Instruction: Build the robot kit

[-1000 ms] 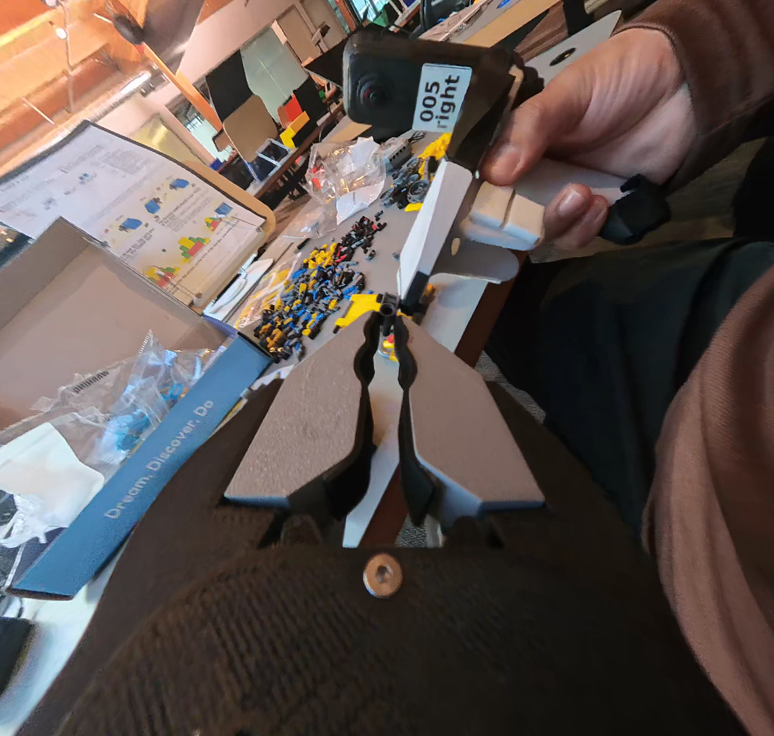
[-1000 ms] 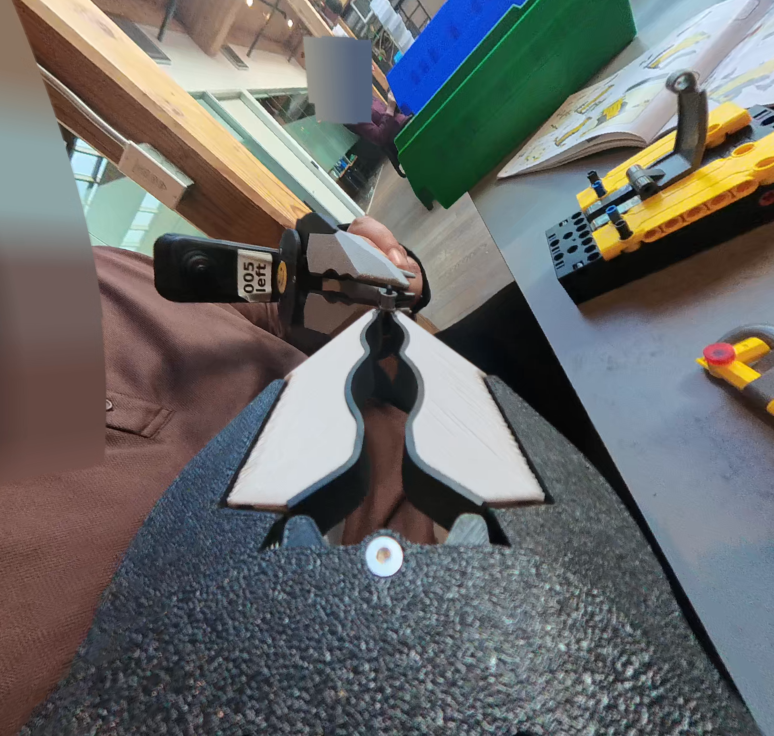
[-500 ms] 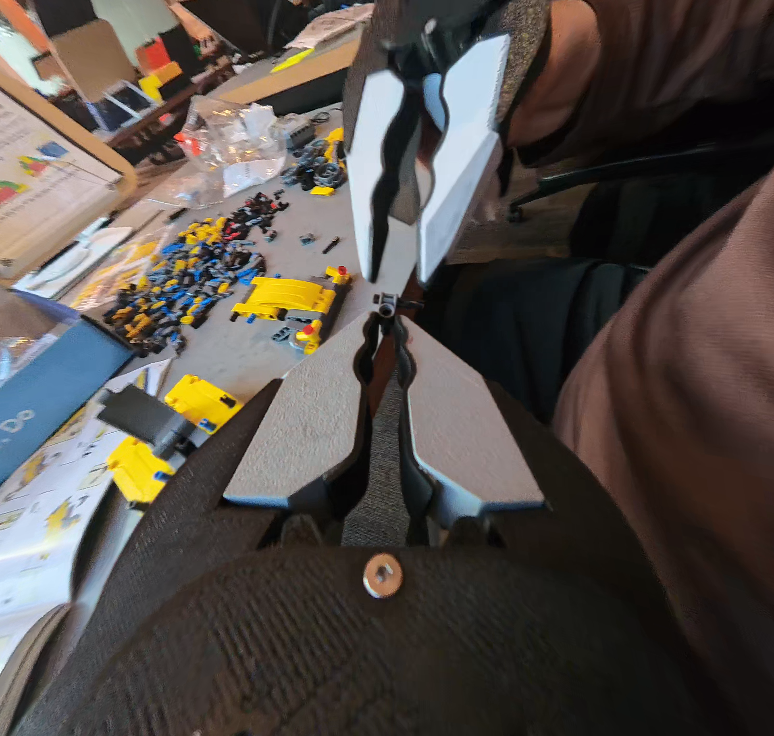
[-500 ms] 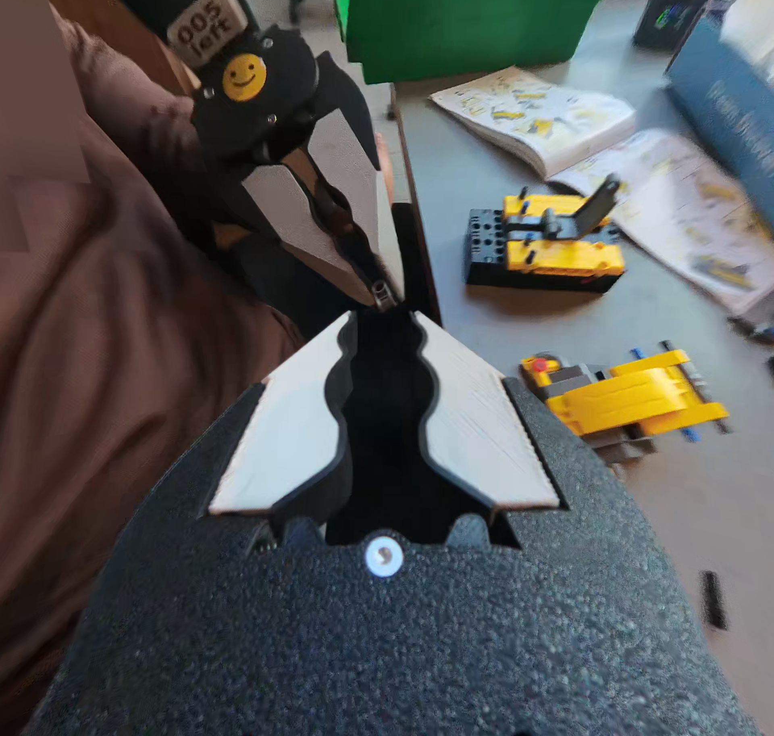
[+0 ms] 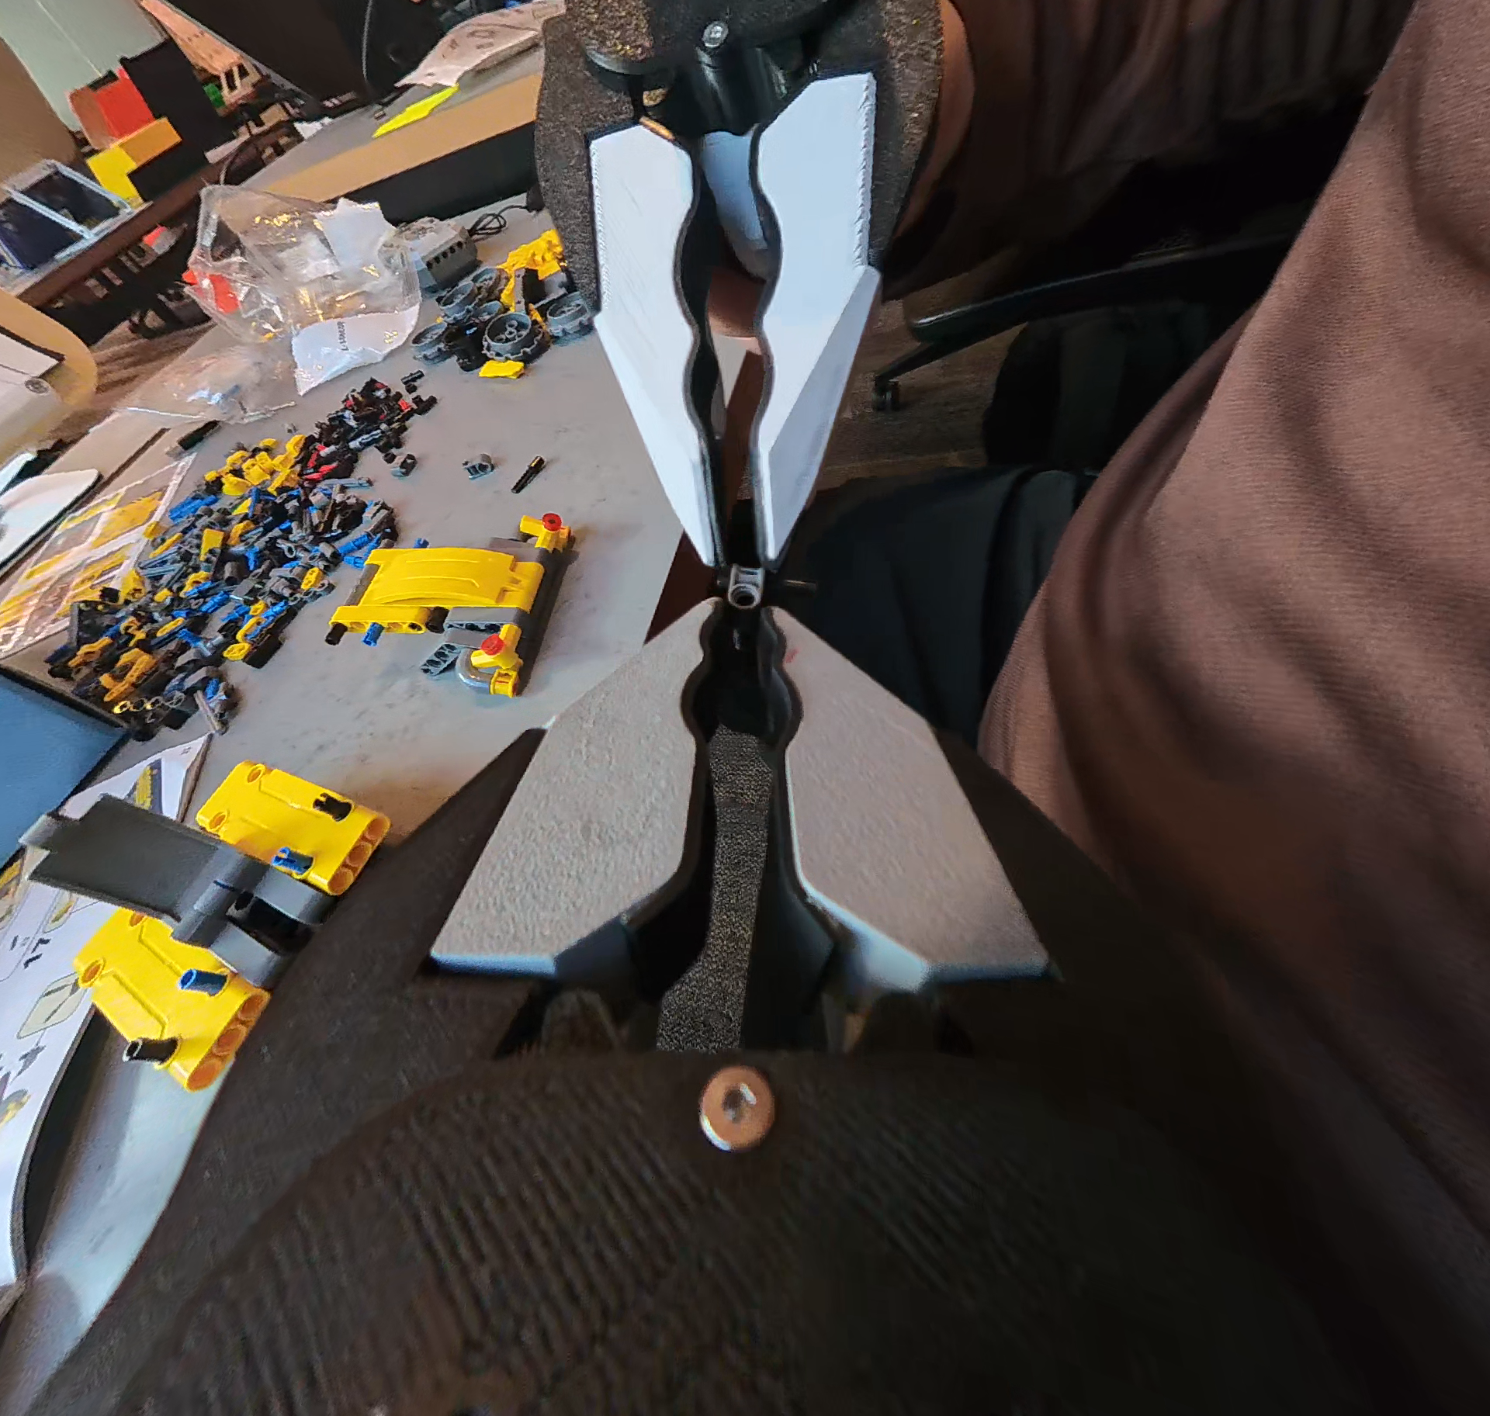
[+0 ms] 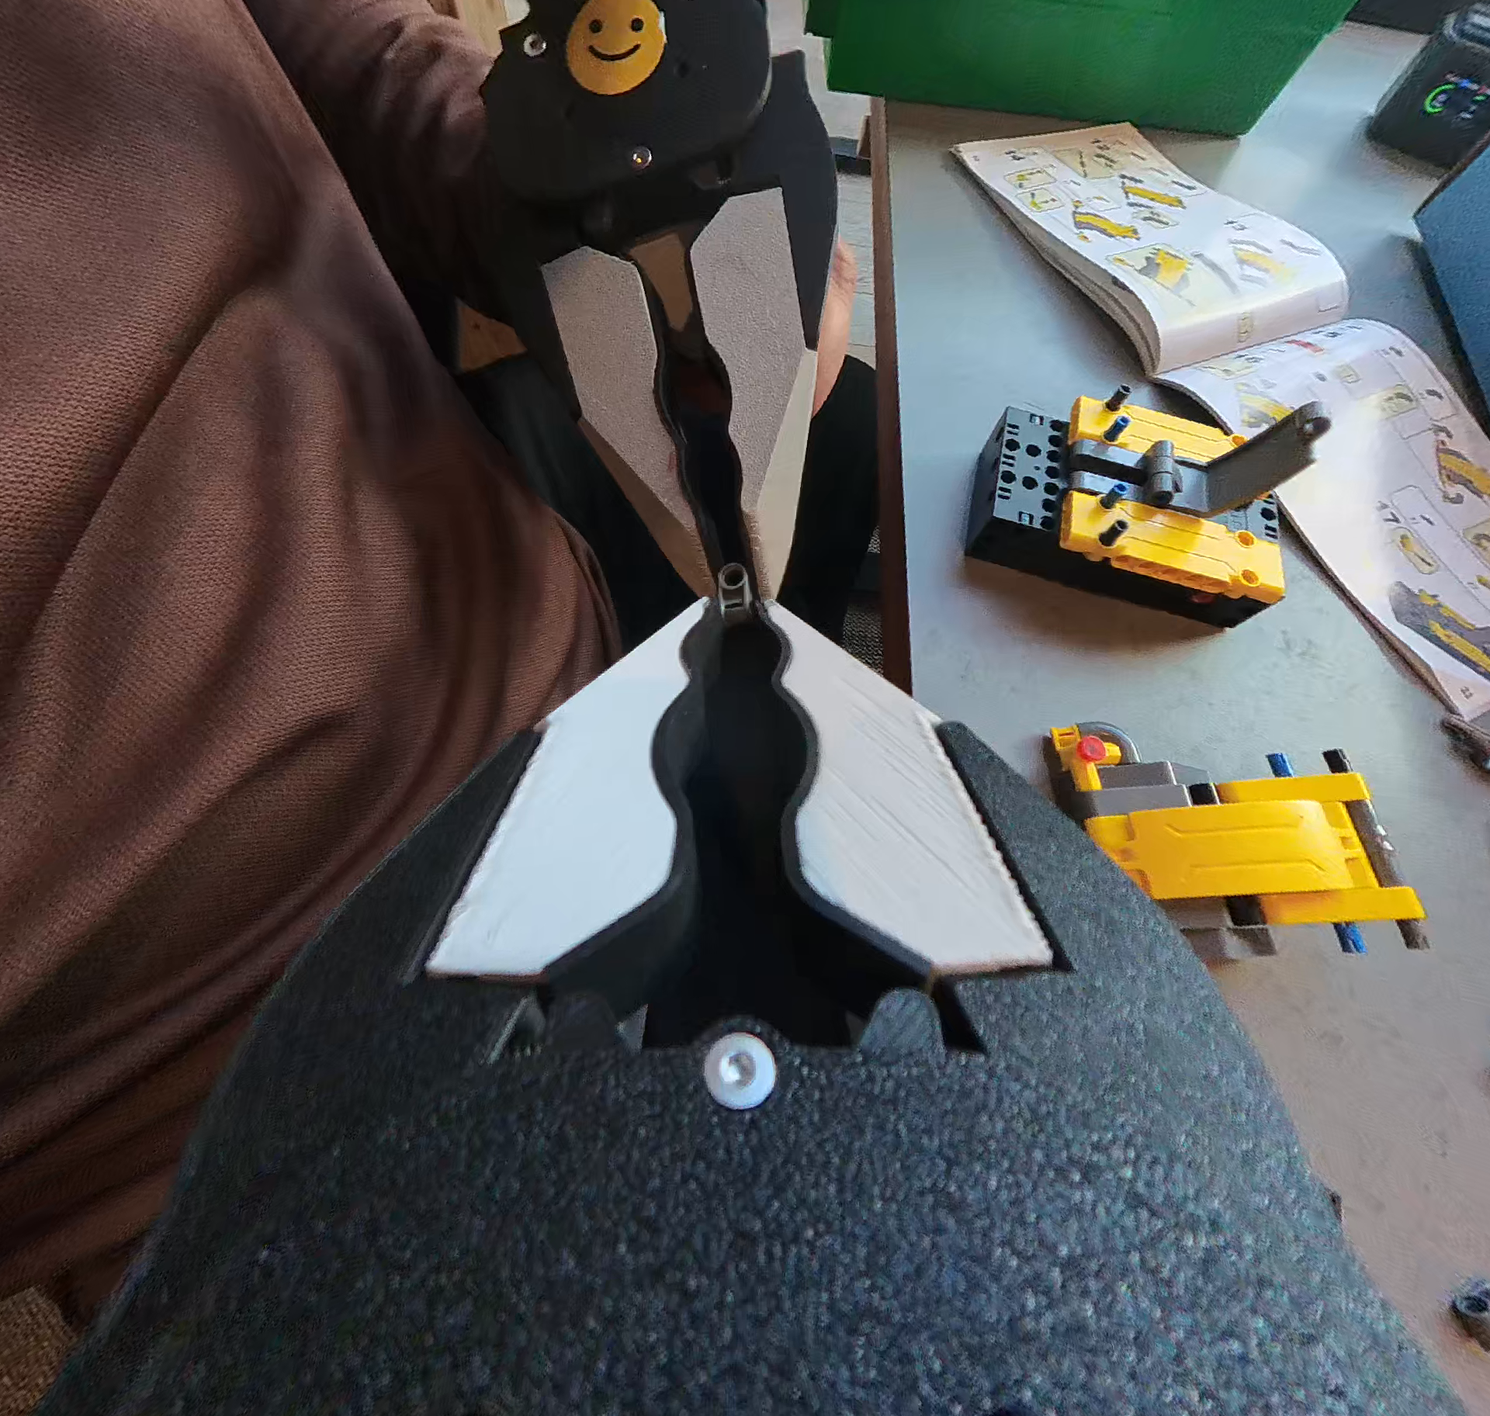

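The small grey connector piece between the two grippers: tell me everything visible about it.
The grey connector piece is a tiny plastic building-toy part, dark grey, with a round open socket facing the left wrist camera and thin black pin ends sticking out sideways. It hangs in the air off the grey table's edge, above the person's lap, pinched at the fingertips where the left gripper and right gripper meet tip to tip. Which one bears it is unclear.

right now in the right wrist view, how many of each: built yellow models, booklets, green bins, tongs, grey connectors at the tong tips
built yellow models: 2
booklets: 2
green bins: 1
tongs: 2
grey connectors at the tong tips: 1
total: 8
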A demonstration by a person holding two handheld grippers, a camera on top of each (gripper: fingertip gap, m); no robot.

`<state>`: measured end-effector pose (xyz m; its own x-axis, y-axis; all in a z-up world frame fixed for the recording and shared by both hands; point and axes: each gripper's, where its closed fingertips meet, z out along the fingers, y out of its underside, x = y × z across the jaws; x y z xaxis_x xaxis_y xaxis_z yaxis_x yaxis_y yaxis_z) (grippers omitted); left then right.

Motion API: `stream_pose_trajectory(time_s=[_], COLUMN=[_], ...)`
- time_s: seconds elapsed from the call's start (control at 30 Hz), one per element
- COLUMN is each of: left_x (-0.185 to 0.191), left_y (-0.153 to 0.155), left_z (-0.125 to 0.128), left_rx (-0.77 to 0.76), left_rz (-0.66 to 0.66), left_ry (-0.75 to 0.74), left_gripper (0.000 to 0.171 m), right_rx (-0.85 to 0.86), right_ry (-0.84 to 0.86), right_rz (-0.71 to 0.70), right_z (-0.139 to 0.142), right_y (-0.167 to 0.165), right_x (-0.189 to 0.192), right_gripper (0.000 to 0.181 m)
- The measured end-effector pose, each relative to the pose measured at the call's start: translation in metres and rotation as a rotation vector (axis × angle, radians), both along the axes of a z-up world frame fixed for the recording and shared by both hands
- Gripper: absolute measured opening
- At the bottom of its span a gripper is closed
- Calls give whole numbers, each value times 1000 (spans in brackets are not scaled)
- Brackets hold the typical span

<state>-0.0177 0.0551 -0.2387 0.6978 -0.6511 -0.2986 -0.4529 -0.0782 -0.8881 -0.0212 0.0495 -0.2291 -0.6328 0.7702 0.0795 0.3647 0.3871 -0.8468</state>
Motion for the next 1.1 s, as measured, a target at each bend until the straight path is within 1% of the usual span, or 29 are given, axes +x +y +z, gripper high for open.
stream_pose_trajectory(time_s=[0.07,0.1,0.17,0.2,0.23,0.5,0.67,0.8,0.9,1.1], left_x=[3,3,4,4,3,10,15,19,22,28], left_y=[-3,-4,-5,-4,-4,-9,-16,-22,-23,-30], left_z=[-1,-2,-2,-2,-2,-7,-8,-22,-23,-33], left_rx=[-7,-12,-19,-19,-23,-44,-52,-120,-159,-203], left_rz=[-30,-37,-42,-38,-36,-66,-35,-15,-27,-49], left_ry=[-1,-5,-20,-20,-22,-20,-39,-38,-94,-101], left_gripper=[4,4,4,4,4,5,5,5,5,5], right_rx=[-22,-37,-68,-78,-74,-80,-111,-24,-5,47], right_ry=[-18,-30,-51,-49,-42,-78,-64,-63,-66,-85], right_rz=[6,6,23,30,28,49,19,2,24,82], right_z=[-1,-2,-4,-4,-4,-10,-11,-24,-25,-34], right_y=[-1,-1,-3,-4,-5,-10,-19,-24,-26,-34], right_x=[0,0,2,2,2,8,13,17,20,26], right_gripper=[9,15,14,8,7,7,6,5,4,3])
